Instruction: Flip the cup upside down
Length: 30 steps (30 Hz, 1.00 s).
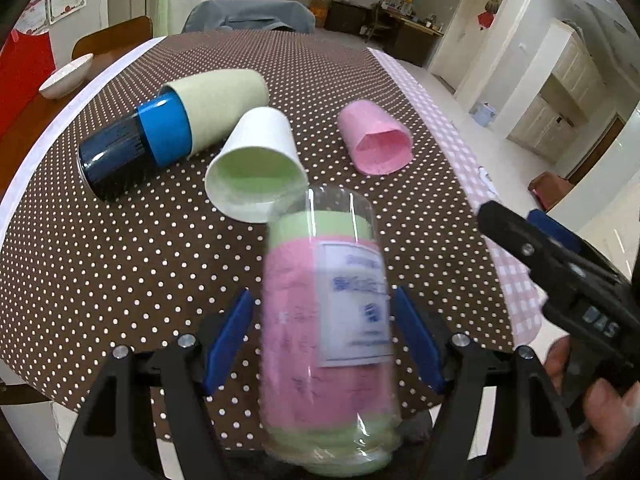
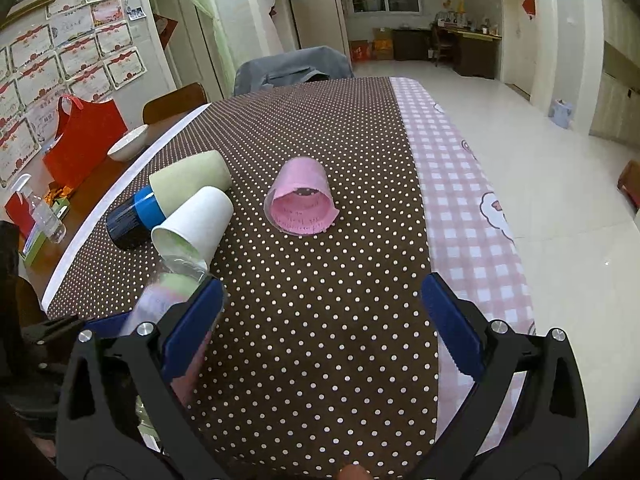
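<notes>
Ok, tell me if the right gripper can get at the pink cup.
Probably yes. The right gripper is open and empty, and the pink cup lies on its side straight ahead with only bare tablecloth between. The white cup sits off to the left.

Clear cup (image 1: 328,320), pink-and-green lining, white label, motion-blurred, between left tool (image 1: 326,344) fingers above dotted cloth.

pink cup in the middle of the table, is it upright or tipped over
Tipped over. The pink cup lies on its side on the dotted tablecloth, its open mouth facing the cameras so its inside shows.
</notes>
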Each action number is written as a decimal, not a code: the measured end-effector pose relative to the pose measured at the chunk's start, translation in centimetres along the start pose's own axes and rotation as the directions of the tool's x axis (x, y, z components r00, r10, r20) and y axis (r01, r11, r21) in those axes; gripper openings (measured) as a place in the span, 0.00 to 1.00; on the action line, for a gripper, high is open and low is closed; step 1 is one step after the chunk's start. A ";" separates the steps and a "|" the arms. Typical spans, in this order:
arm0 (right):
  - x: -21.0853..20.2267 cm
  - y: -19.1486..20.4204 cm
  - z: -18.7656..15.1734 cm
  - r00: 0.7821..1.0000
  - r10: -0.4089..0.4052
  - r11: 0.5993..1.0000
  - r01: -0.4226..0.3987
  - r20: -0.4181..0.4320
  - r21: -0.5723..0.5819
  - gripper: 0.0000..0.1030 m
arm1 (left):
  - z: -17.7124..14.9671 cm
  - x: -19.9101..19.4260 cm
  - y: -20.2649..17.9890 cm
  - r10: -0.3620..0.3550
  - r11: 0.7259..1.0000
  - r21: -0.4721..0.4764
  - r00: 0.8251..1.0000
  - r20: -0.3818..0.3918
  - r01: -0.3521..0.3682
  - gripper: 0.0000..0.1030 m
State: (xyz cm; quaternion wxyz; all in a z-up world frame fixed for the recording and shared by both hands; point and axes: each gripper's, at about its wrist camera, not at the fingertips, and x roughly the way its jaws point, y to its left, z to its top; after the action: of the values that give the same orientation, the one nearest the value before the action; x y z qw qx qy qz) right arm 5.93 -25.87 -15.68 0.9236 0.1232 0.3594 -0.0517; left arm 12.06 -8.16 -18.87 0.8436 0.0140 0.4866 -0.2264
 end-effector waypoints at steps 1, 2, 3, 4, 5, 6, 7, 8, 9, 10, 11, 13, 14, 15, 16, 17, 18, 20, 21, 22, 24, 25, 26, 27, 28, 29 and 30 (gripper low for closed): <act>0.2 0.0 -0.1 1.000 0.003 1.000 -0.003 -0.006 0.003 0.95 | 0.0 0.2 0.1 0.003 1.000 -0.003 1.000 -0.002 -0.003 0.70; 0.2 -0.1 -0.2 1.000 0.006 1.000 -0.006 -0.011 0.006 0.95 | 0.0 0.3 0.1 0.014 1.000 -0.001 1.000 -0.003 -0.014 0.70; 0.4 -0.1 -0.2 1.000 0.013 1.000 -0.013 -0.018 0.011 0.95 | 0.0 0.4 0.1 0.024 1.000 0.001 1.000 -0.007 -0.024 0.70; 0.4 -0.1 -0.3 1.000 0.020 1.000 -0.020 -0.022 0.015 0.95 | 0.1 0.2 0.1 0.030 1.000 0.004 1.000 -0.008 -0.030 0.70; 0.5 0.0 -0.3 0.999 0.028 0.999 -0.028 -0.027 0.019 0.95 | 0.2 0.1 0.2 0.036 0.999 0.005 0.999 -0.006 -0.036 0.71; 0.5 0.1 -0.3 0.999 0.037 0.999 -0.037 -0.030 0.022 0.95 | 0.2 -0.2 0.2 0.046 0.999 0.008 0.999 -0.003 -0.046 0.71; 0.5 0.1 -0.3 0.998 0.046 0.999 -0.045 -0.033 0.025 0.95 | 0.3 -0.6 0.4 0.053 0.999 0.006 0.999 0.001 -0.053 0.71; 0.4 0.3 -0.3 0.998 0.053 0.998 -0.052 -0.035 0.027 0.95 | 0.2 -0.9 0.6 0.057 0.998 0.003 0.998 0.004 -0.057 0.71; 0.4 0.4 -0.3 0.997 0.064 0.998 -0.063 -0.037 0.027 0.95 | 0.2 -1.4 0.9 0.063 0.998 -0.002 0.998 0.017 -0.063 0.71; 0.3 0.7 -0.2 0.997 0.070 0.997 -0.070 -0.038 0.026 0.95 | 0.1 -2.0 1.1 0.070 0.998 -0.003 0.997 0.031 -0.070 0.71; 0.2 0.8 -0.2 0.997 0.074 0.997 -0.074 -0.038 0.024 0.95 | 0.0 -2.5 1.3 0.084 0.996 -0.001 0.995 0.048 -0.084 0.71; 0.1 1.3 -0.1 0.996 0.084 0.996 -0.083 -0.040 0.020 0.95 | 0.0 -3.3 1.5 0.108 0.994 0.004 0.992 0.070 -0.109 0.71; 0.1 1.5 -0.1 0.995 0.088 0.996 -0.087 -0.040 0.019 0.95 | -0.1 -3.6 1.5 0.120 0.993 0.006 0.989 0.081 -0.121 0.71; 0.0 1.8 0.0 0.995 0.090 0.996 -0.090 -0.040 0.015 0.95 | -0.1 -4.0 1.6 0.138 0.990 0.011 0.986 0.091 -0.139 0.71; -0.1 2.0 0.0 0.995 0.092 0.996 -0.092 -0.039 0.011 0.95 | -0.2 -4.4 1.6 0.153 0.988 0.016 0.983 0.100 -0.155 0.71; -0.2 2.3 0.0 0.995 0.096 0.995 -0.095 -0.038 0.004 0.95 | -0.3 -4.8 1.6 0.169 0.985 0.022 0.979 0.114 -0.172 0.71; -0.2 2.5 0.1 0.995 0.097 0.995 -0.097 -0.038 0.000 0.95 | -0.4 -5.2 1.6 0.181 0.982 0.025 0.975 0.126 -0.186 0.71; -0.3 2.8 0.1 0.994 0.099 0.995 -0.099 -0.037 -0.008 0.95 | -0.5 -6.2 1.6 0.216 0.974 0.026 0.963 0.160 -0.223 0.71; -0.4 3.1 0.2 0.994 0.100 0.995 -0.101 -0.036 -0.013 0.95 | -0.6 -6.7 1.6 0.230 0.971 0.027 0.956 0.181 -0.238 0.71; -0.5 3.3 0.2 0.994 0.102 0.995 -0.103 -0.036 -0.017 0.95 | -0.6 -7.2 1.5 0.240 0.968 0.029 0.950 0.198 -0.250 0.71; -0.6 3.6 0.2 0.994 0.106 0.994 -0.107 -0.037 -0.023 0.95 | -0.6 -7.9 1.5 0.265 0.961 0.025 0.937 0.228 -0.277 0.71; -0.6 3.7 0.3 0.993 0.110 0.994 -0.111 -0.038 -0.026 0.95 | -0.6 -8.4 1.5 0.272 0.958 0.022 0.932 0.239 -0.285 0.71; -0.6 3.9 0.3 0.993 0.113 0.993 -0.114 -0.038 -0.028 0.95 | -0.6 -8.7 1.5 0.277 0.957 0.020 0.928 0.248 -0.291 0.71; -0.7 4.2 0.4 0.993 0.115 0.993 -0.116 -0.038 -0.032 0.95 | -0.6 -9.1 1.6 0.283 0.955 0.014 0.924 0.258 -0.297 0.71; -0.7 4.4 0.4 0.992 0.117 0.992 -0.119 -0.038 -0.036 0.95 | -0.6 -9.4 1.8 0.288 0.954 0.007 0.921 0.264 -0.300 0.71; -0.8 4.6 0.4 0.992 0.120 0.992 -0.122 -0.037 -0.039 0.95 | -0.6 -9.8 2.0 0.291 0.953 0.000 0.918 0.270 -0.302 0.71; -0.8 4.9 0.4 0.992 0.123 0.991 -0.125 -0.038 -0.044 0.95 | -0.6 -10.0 2.2 0.293 0.953 -0.004 0.916 0.274 -0.303 0.71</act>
State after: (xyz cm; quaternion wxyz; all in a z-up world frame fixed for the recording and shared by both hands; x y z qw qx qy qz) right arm 6.50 -21.26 -13.88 0.9211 0.1248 0.3684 0.0163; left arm 8.20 -2.41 -11.38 0.9265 0.0729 0.3542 -0.1042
